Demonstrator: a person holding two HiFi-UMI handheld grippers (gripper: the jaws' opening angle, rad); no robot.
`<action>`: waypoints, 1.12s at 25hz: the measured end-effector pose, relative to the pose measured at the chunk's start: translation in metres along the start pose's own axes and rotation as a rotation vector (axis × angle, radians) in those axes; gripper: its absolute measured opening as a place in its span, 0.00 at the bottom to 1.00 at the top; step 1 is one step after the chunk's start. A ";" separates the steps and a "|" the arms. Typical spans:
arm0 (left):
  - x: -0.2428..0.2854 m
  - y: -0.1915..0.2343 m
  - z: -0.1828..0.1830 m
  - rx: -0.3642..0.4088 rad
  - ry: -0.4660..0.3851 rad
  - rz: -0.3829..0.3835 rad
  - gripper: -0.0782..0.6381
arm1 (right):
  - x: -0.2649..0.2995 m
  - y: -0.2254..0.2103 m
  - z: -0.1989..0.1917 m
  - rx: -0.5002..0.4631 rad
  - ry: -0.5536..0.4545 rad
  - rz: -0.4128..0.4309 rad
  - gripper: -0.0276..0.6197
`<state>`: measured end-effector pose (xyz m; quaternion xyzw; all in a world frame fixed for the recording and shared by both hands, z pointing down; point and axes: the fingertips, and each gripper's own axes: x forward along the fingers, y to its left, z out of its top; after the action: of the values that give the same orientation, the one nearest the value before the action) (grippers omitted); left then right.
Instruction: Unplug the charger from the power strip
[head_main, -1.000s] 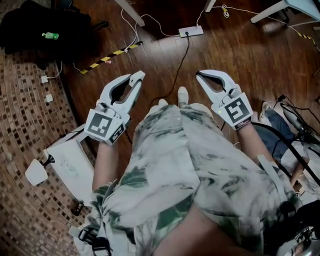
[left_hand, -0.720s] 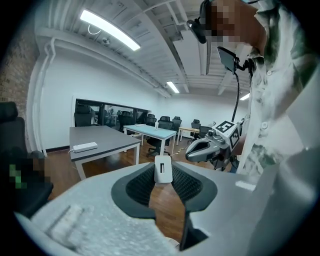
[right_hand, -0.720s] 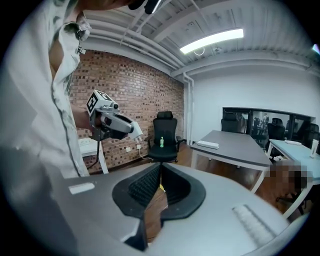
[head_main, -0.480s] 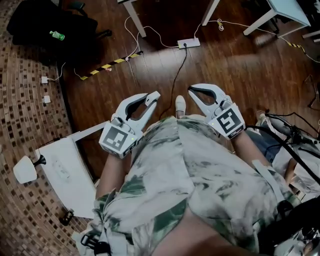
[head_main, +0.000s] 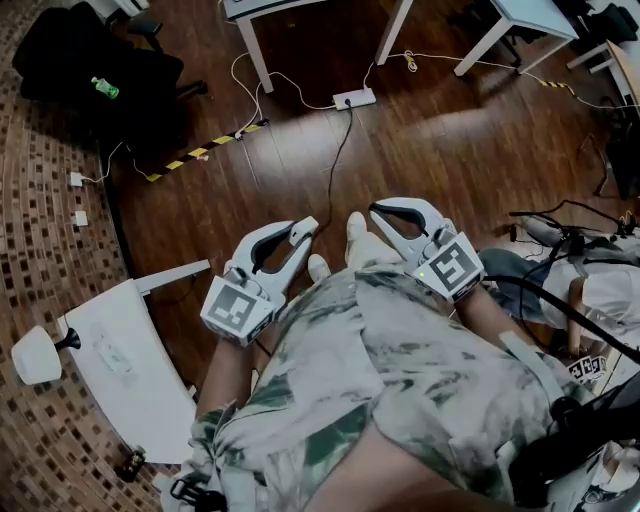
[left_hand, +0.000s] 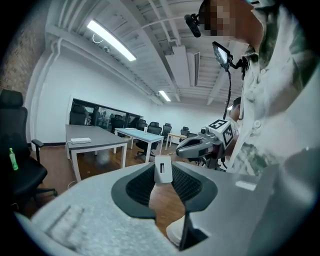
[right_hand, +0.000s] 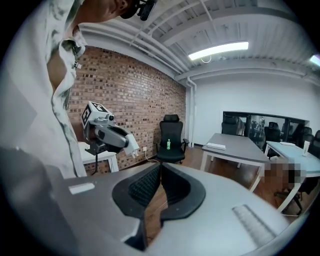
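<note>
The white power strip (head_main: 354, 98) lies on the wood floor near a table leg, far ahead of both grippers. A black cable (head_main: 336, 150) is plugged into it and runs back toward the person's feet. My left gripper (head_main: 307, 228) is held in front of the body. Its jaws are shut on a small white block with a slot (left_hand: 163, 170), which may be a charger. My right gripper (head_main: 376, 209) is beside it, shut, with nothing between its tips (right_hand: 160, 166). Each gripper shows in the other's view: the right gripper (left_hand: 181, 149) and the left gripper (right_hand: 132, 148).
White table legs (head_main: 255, 55) stand around the strip. A black office chair with a green bottle (head_main: 105, 88) is at far left, with yellow-black floor tape (head_main: 195, 155) nearby. A white board (head_main: 120, 350) lies at left, cables and gear (head_main: 560, 235) at right.
The head view has shifted as the person walks: the strip now sits lower and further left, and both grippers sit lower in the picture. Neither gripper's jaws have changed.
</note>
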<state>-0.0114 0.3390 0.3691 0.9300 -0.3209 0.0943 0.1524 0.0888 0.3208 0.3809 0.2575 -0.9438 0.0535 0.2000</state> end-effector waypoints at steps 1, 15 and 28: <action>-0.001 -0.004 -0.001 0.006 0.003 -0.001 0.26 | -0.002 0.005 0.000 -0.013 -0.007 0.008 0.06; 0.031 -0.036 0.026 0.018 0.006 -0.052 0.26 | -0.029 -0.009 0.011 -0.055 -0.068 0.006 0.06; 0.048 -0.048 0.029 0.046 0.015 -0.090 0.26 | -0.041 -0.015 0.001 -0.052 -0.063 -0.028 0.05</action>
<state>0.0579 0.3378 0.3445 0.9460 -0.2754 0.1016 0.1376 0.1279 0.3269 0.3631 0.2670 -0.9470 0.0178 0.1776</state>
